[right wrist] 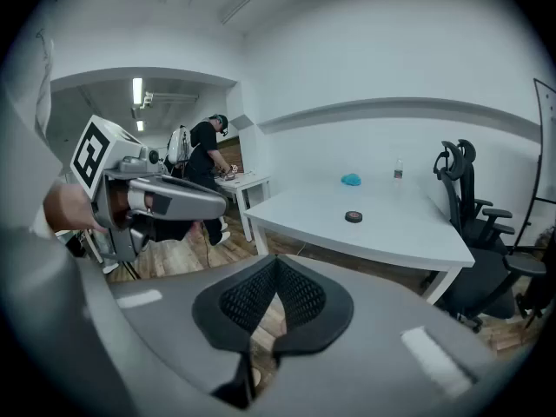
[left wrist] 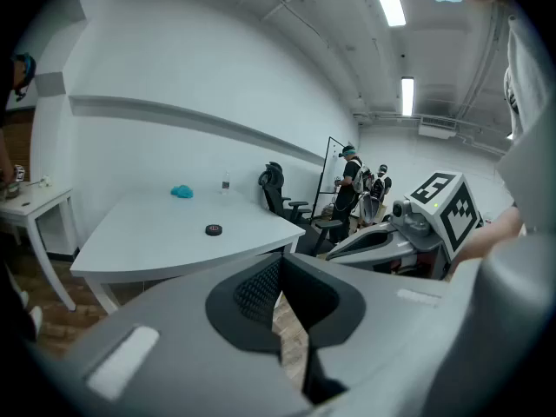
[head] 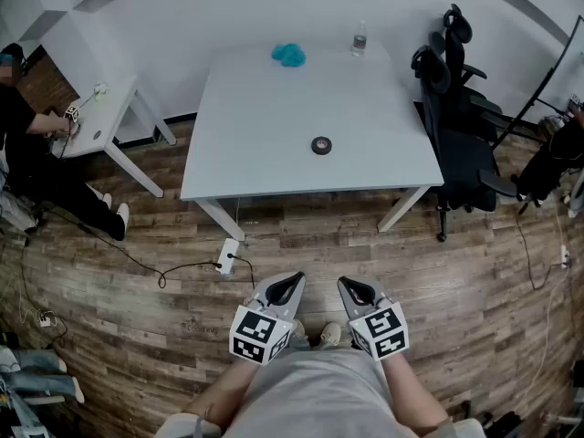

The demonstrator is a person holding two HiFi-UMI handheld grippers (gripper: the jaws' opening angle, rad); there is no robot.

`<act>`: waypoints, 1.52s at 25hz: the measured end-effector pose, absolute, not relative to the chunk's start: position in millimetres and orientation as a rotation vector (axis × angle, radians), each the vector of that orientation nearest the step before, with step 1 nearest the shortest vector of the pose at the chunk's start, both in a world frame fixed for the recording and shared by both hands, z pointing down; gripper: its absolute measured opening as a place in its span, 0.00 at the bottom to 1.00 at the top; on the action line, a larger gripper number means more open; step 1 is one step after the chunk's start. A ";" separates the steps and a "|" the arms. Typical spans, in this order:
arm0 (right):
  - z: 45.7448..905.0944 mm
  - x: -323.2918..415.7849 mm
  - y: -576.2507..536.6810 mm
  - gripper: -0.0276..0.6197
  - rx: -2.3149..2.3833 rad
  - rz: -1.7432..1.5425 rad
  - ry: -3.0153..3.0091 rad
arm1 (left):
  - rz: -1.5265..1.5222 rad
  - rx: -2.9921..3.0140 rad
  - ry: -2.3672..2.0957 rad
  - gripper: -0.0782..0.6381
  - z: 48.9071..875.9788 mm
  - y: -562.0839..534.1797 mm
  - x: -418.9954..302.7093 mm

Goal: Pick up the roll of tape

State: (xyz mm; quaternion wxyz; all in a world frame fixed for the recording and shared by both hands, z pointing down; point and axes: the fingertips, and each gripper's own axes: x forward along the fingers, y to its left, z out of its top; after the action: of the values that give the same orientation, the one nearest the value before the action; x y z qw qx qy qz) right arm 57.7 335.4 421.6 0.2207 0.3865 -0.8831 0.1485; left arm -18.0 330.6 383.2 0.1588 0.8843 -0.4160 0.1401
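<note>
Standing back from the counter (head: 246, 144) — left gripper (head: 292, 281) and right gripper (head: 351, 286) are idling at the waist, fingers (right wrist: 304, 301) together and empty, probably pre-approach; roll of tape (head: 321, 145) is lying mid-counter, well apart.

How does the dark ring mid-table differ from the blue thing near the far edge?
The roll of tape is black and a neat flat ring; the blue clump is turquoise, fluffy and shapeless. The roll of tape looks smaller than the blue clump. Both rest on the white table.
</note>
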 end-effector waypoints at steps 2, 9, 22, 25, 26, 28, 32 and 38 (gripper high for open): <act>418.2 58.1 333.5 0.05 1.070 0.399 -2.440 | 0.401 2.530 -1.186 0.13 381.8 331.0 -17.7; 417.7 53.0 337.8 0.05 1.071 0.385 -2.435 | 0.407 2.540 -1.178 0.13 382.1 338.4 -22.3; 414.3 42.8 339.2 0.05 1.211 0.411 -2.435 | 0.414 2.582 -1.121 0.13 386.8 343.0 -39.5; 415.6 37.9 342.2 0.05 1.214 0.414 -2.437 | 0.412 2.594 -1.108 0.13 387.0 342.6 -40.5; 416.3 36.6 342.6 0.05 1.215 0.415 -2.436 | 0.410 2.596 -1.103 0.13 387.4 342.6 -40.6; 416.8 34.5 341.7 0.05 1.212 0.415 -2.436 | 0.407 2.599 -1.096 0.13 388.0 341.1 -41.1; 415.9 35.1 333.6 0.05 1.211 0.411 -2.436 | 0.408 2.599 -1.089 0.13 388.6 332.7 -40.8; 421.0 34.8 304.9 0.05 1.204 0.420 -2.446 | 0.414 2.597 -1.099 0.13 391.8 306.9 -42.0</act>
State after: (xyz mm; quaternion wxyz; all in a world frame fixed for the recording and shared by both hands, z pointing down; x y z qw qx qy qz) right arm 34.8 304.9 421.0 0.1904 0.4286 -0.8705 0.1496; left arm -42.0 306.9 391.8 0.1450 0.9016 -0.3814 0.1438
